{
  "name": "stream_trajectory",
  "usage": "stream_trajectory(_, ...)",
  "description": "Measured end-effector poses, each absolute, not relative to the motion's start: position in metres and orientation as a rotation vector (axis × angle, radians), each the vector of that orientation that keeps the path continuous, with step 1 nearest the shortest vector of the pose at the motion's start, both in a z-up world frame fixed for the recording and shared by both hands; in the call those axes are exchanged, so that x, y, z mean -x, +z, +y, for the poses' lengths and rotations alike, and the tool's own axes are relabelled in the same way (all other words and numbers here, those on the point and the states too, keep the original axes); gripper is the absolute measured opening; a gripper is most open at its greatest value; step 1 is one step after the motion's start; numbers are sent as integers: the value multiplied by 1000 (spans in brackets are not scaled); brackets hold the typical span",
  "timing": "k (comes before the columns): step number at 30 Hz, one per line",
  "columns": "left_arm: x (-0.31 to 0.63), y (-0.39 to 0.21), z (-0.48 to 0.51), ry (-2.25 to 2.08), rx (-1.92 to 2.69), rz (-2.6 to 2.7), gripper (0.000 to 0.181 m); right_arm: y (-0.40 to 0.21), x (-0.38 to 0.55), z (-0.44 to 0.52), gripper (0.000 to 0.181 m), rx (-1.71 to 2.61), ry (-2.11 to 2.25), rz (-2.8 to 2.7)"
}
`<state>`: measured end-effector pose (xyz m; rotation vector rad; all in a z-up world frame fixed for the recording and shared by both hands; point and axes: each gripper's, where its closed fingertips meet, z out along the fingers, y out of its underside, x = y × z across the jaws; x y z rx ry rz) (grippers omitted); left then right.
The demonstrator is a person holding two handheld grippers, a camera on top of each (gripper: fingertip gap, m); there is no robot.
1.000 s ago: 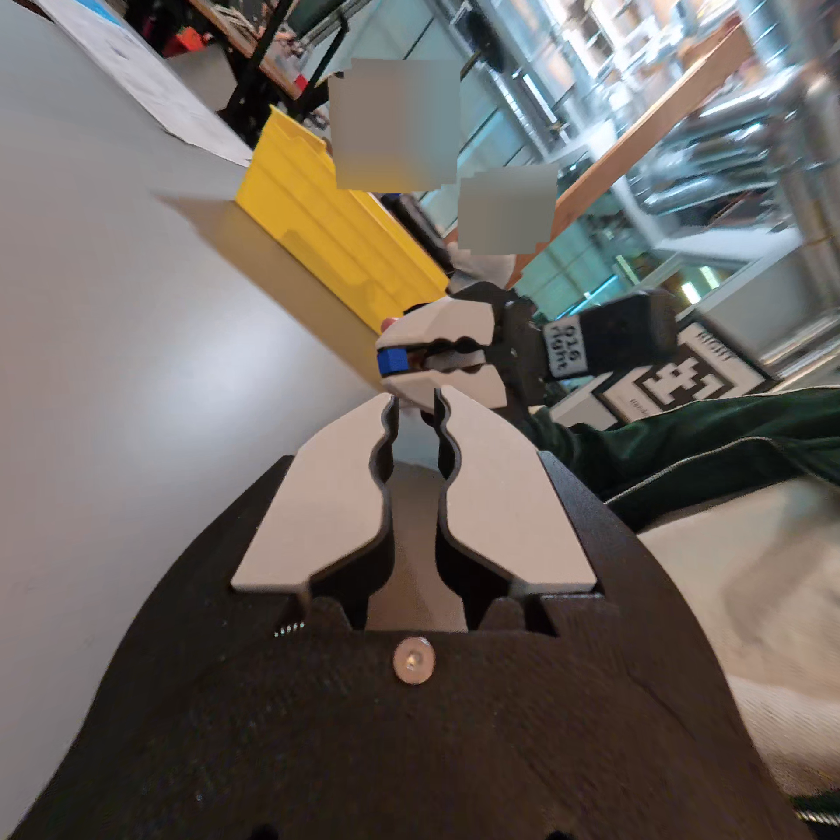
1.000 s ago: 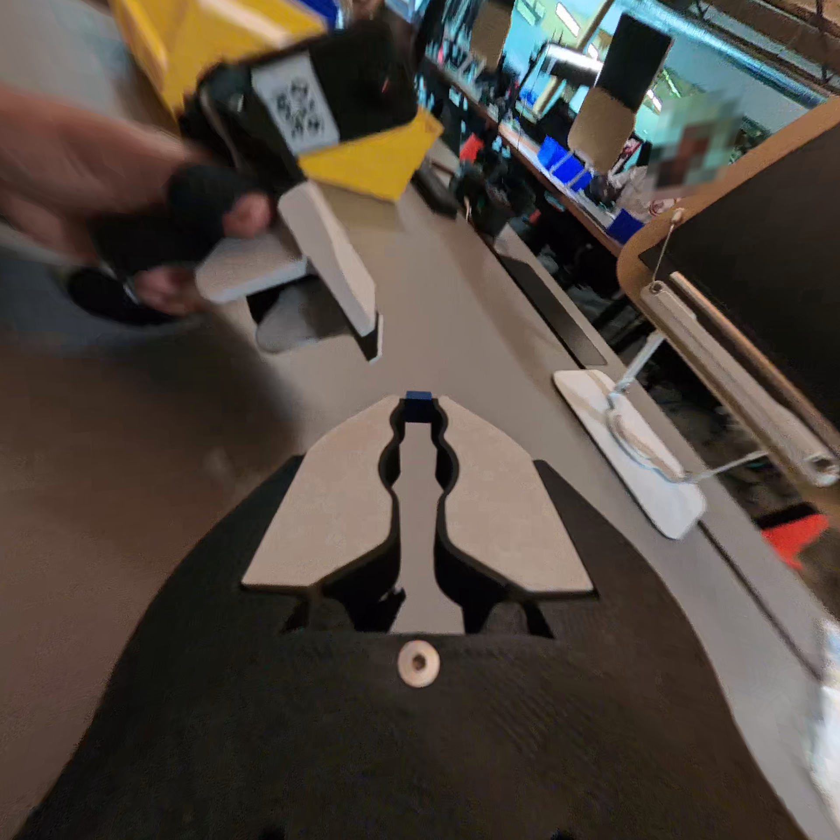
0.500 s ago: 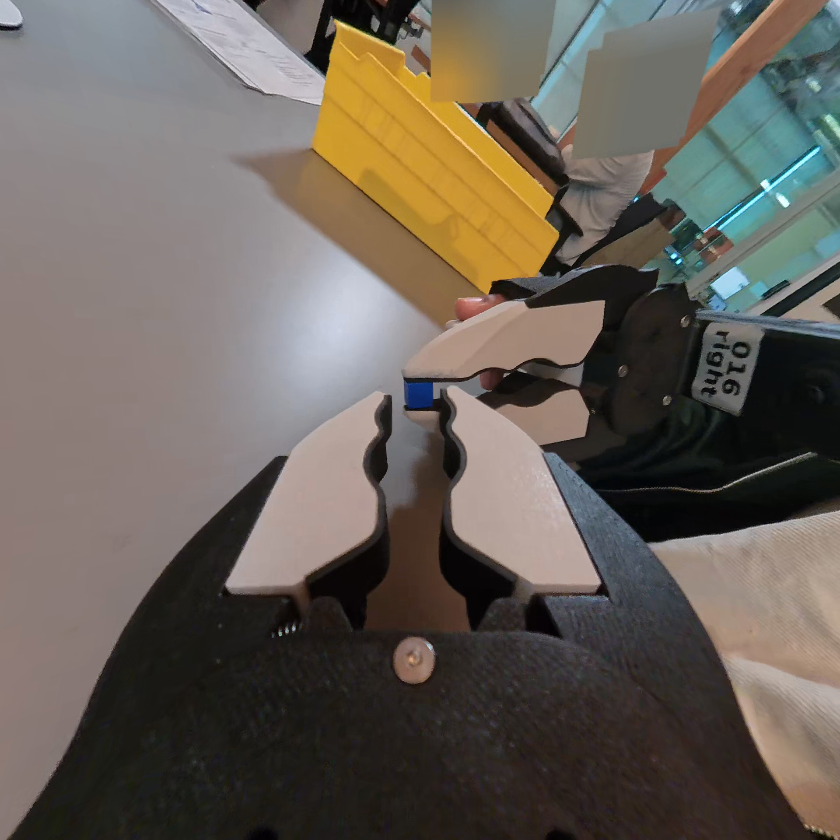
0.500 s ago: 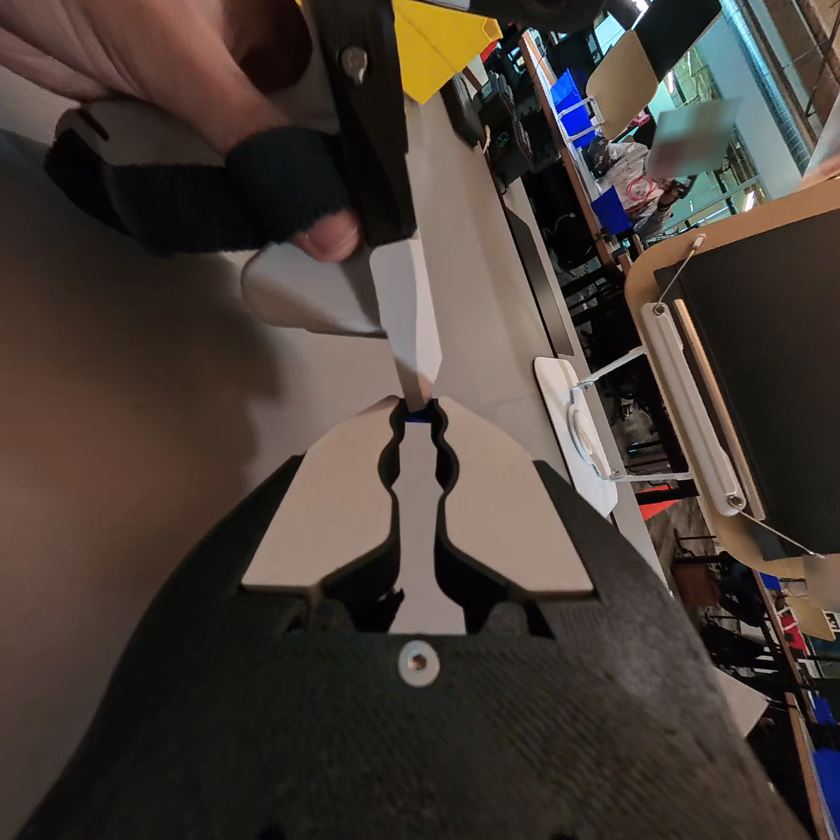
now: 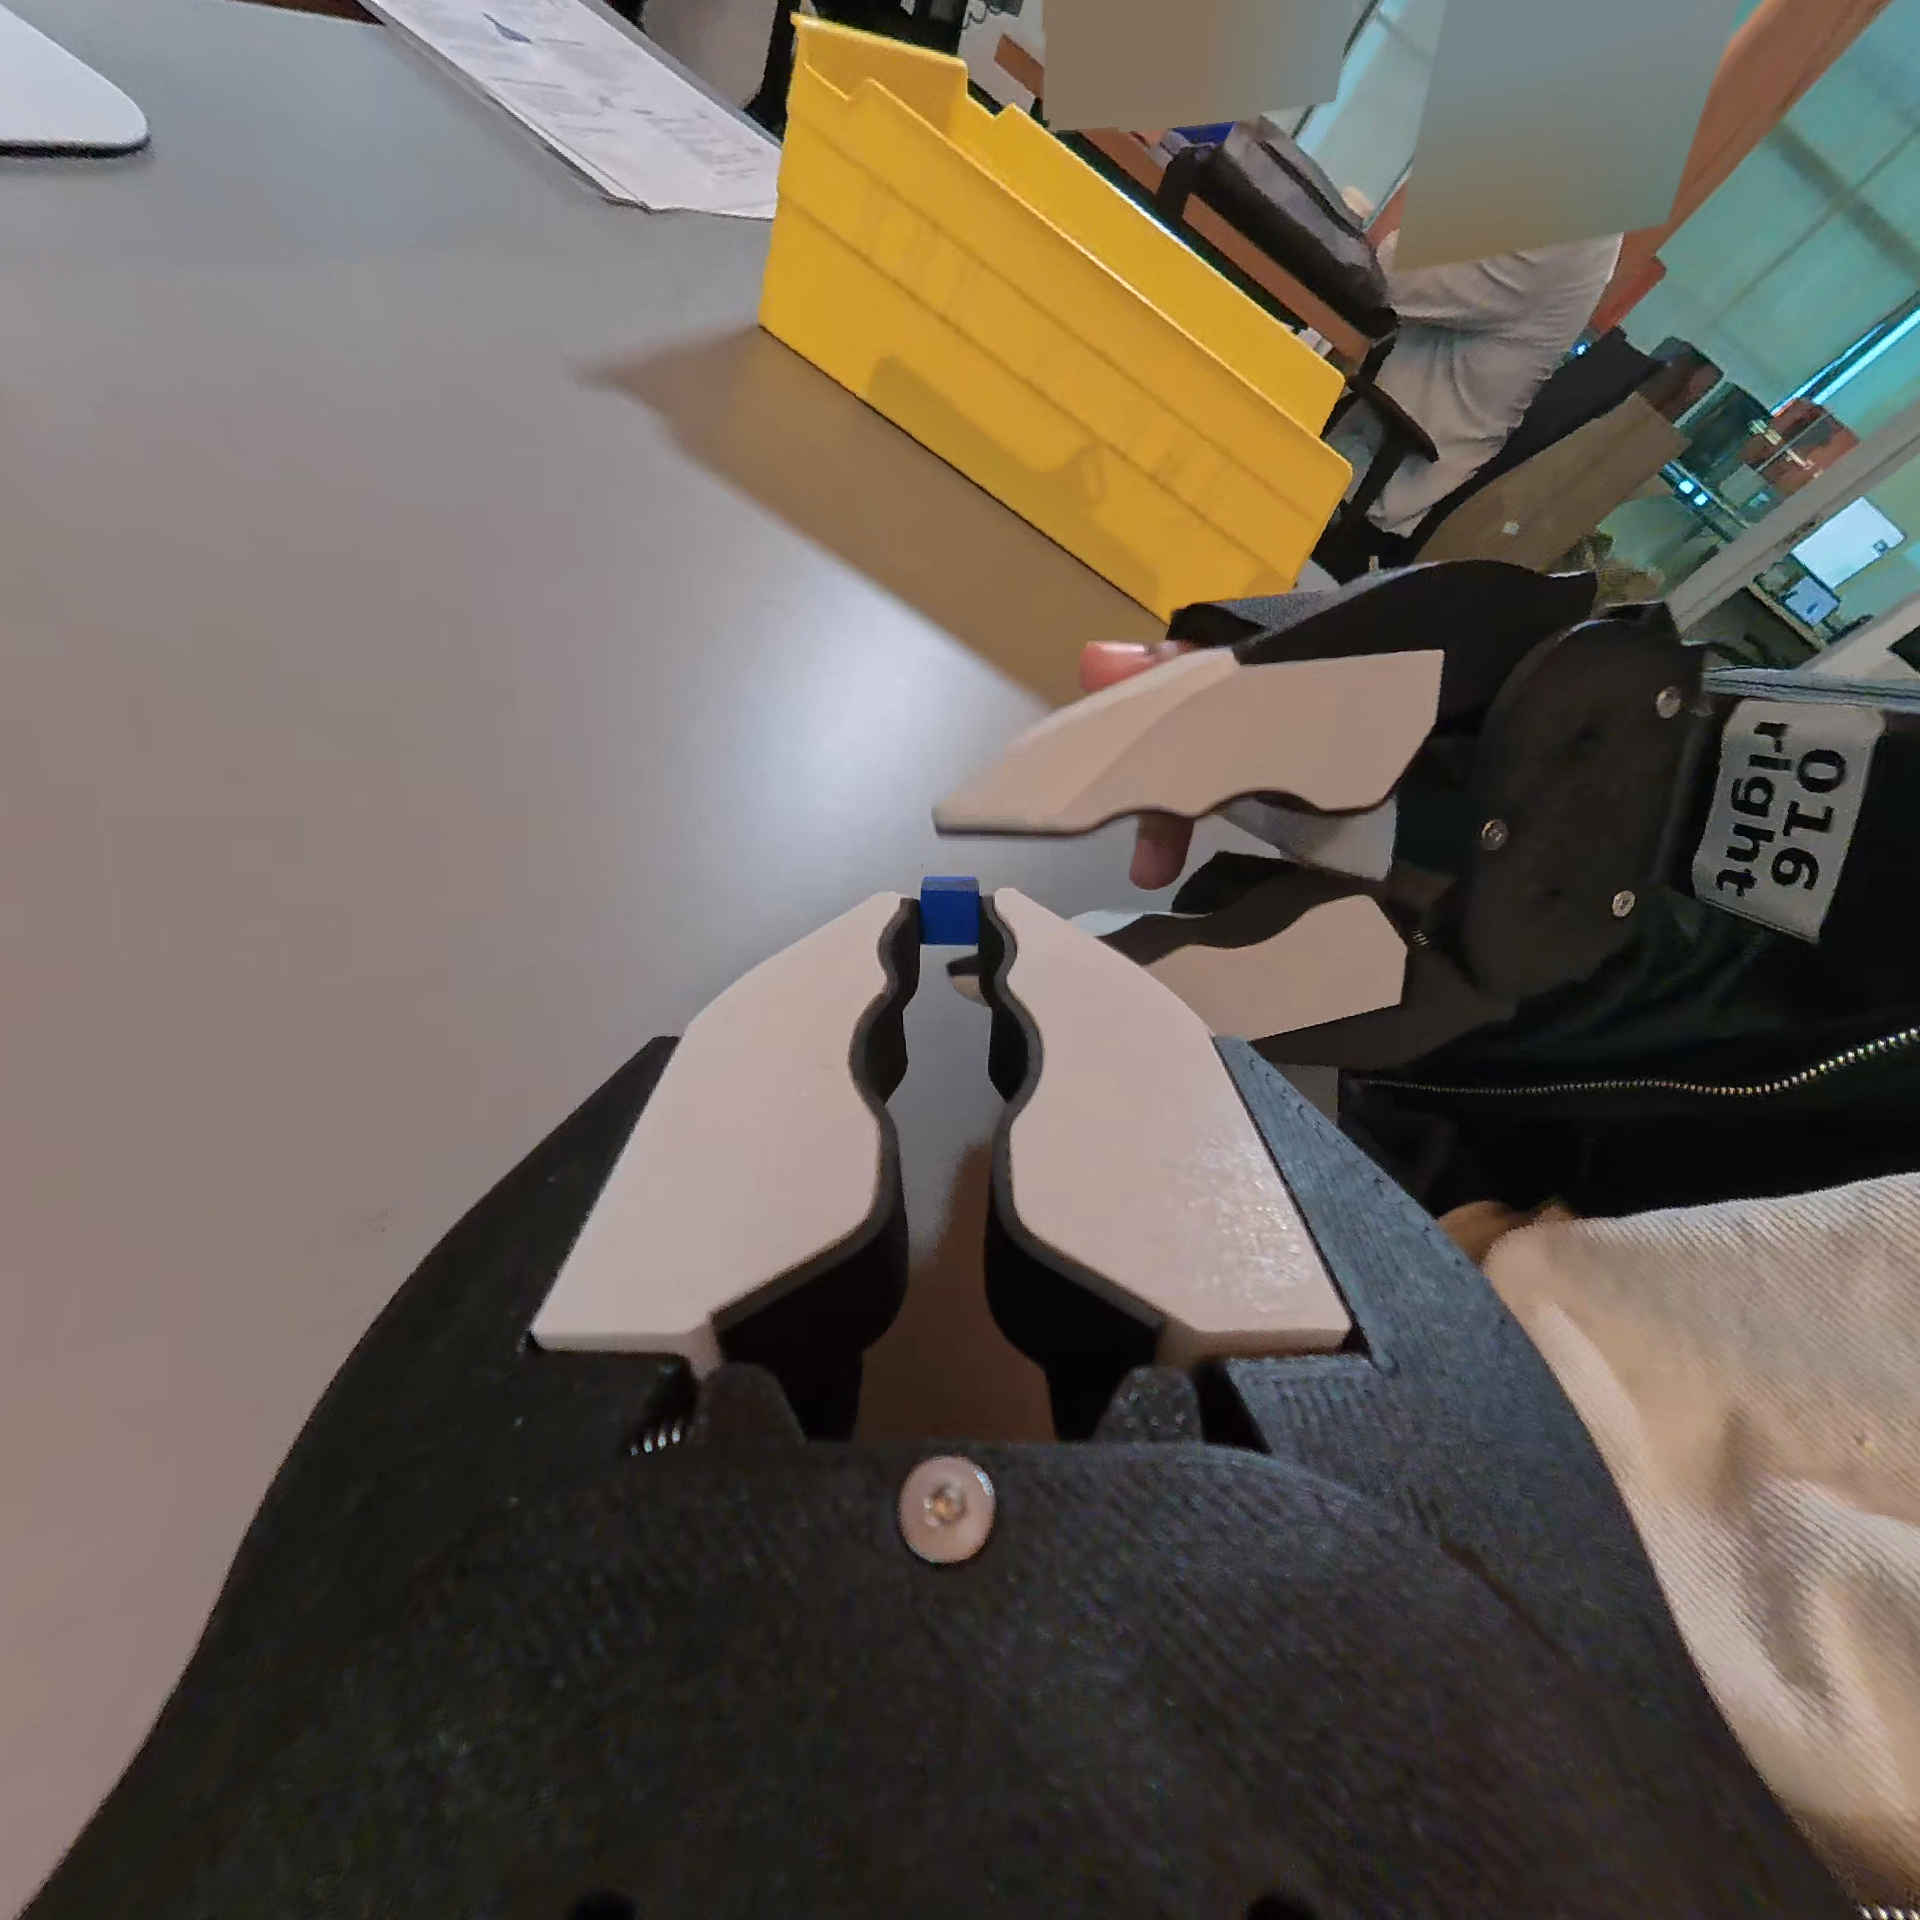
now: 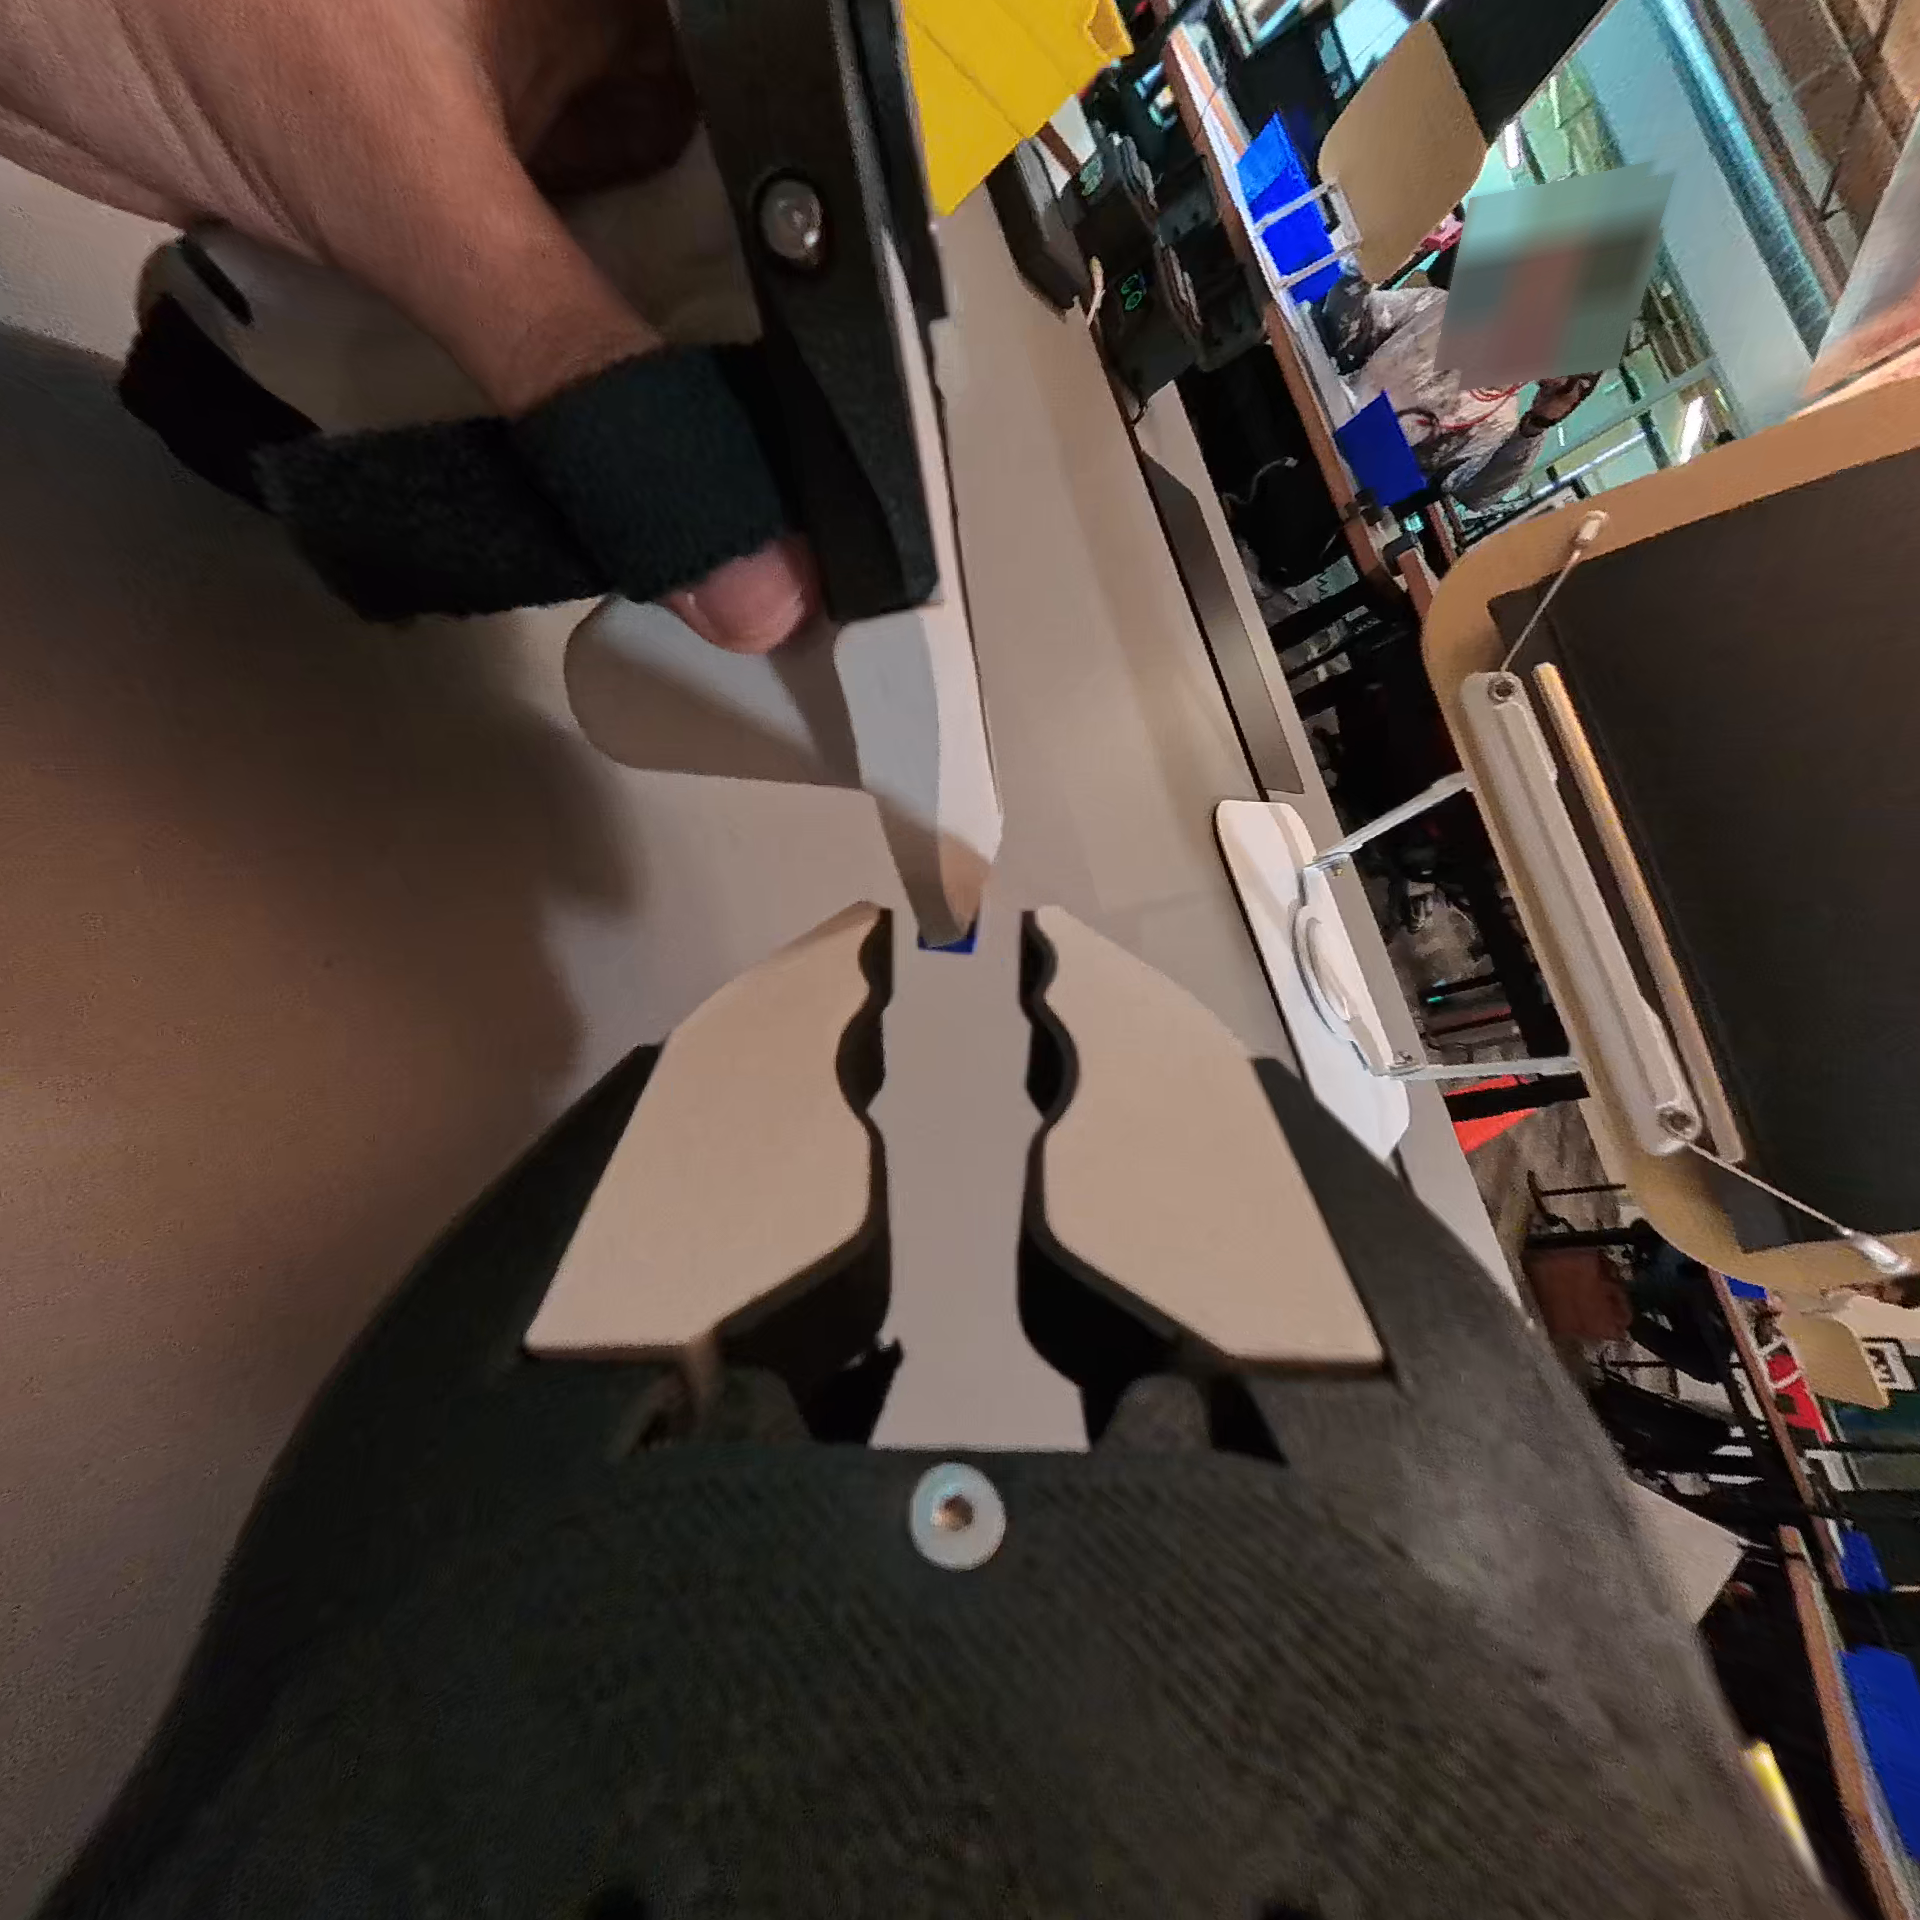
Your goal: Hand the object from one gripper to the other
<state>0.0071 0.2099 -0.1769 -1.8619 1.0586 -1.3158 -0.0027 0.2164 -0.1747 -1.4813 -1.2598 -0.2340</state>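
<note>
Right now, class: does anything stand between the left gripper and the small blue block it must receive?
Nothing visible does. The blue block is already pinched at the left gripper tips, and the right gripper stands open around it.

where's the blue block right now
In the left wrist view the blue block sits pinched between the left gripper fingertips, above the grey table; the open right gripper is beside it.

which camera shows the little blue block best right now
The left wrist view: the blue block sits unobstructed, pinched between the left gripper tips. In the right wrist view only a sliver of it shows, behind a left gripper finger.
</note>
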Motion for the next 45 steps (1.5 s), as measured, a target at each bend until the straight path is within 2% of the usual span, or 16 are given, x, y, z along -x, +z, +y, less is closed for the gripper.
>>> stream_trajectory(1, -6, -175, 211, -1327, 1853, 1046, 11, -174, 2, 218, 32, 1490, -214, -1237)
stream_trajectory(5, -1, -160, 214, -1448, 1763, 975, 11, -166, -4, 225, 63, 1539, -12, -1099)
stream_trajectory(9, 3, -141, 214, -1583, 1622, 919, 11, -147, -5, 223, 75, 1522, 318, -938)
stream_trajectory(13, 6, -127, 209, -1654, 1494, 918, 11, -124, -4, 215, 70, 1464, 665, -784)
stream_trajectory(16, 7, -118, 203, -1675, 1409, 939, 11, -116, -5, 210, 54, 1462, 898, -705)
stream_trajectory(18, 7, -115, 199, -1684, 1366, 957, 10, -115, -4, 204, 35, 1478, 1060, -670)
stream_trajectory(21, 6, -112, 194, -1680, 1323, 985, 10, -109, -4, 201, 27, 1474, 1243, -598)
stream_trajectory(34, 2, -113, 186, -1511, 1243, 1110, 11, -112, -3, 199, 22, 1510, 1364, -568)
stream_trajectory(45, 2, -111, 185, -1502, 1224, 1114, 11, -116, 6, 191, 24, 1542, 1679, -501)
